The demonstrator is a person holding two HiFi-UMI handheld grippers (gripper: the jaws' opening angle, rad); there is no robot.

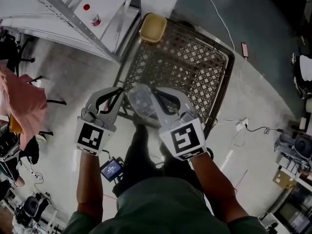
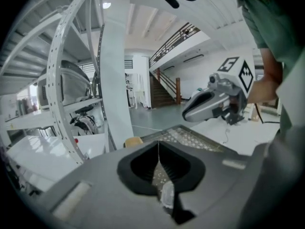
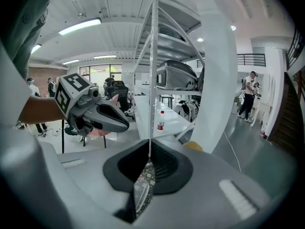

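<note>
A clear plastic item (image 1: 141,100) hangs between my two grippers, over the near rim of a dark lattice basket (image 1: 195,57). My left gripper (image 1: 122,91) comes at it from the left. Its jaws are closed, with a sliver of the clear plastic (image 2: 167,194) pinched low between them. My right gripper (image 1: 156,94) meets the item from the right, also shut, with clear plastic (image 3: 143,190) caught in its jaws. Each gripper shows in the other's view: the right gripper (image 2: 209,101) and the left gripper (image 3: 102,116). A yellow tub (image 1: 153,27) sits in the basket's far corner.
A white metal shelf rack (image 1: 73,13) stands at the far left with a small red-capped bottle (image 1: 95,19) on it. Pink cloth (image 1: 22,104) hangs at the left. A phone (image 1: 244,49), cables and a power strip (image 1: 241,126) lie on the floor to the right.
</note>
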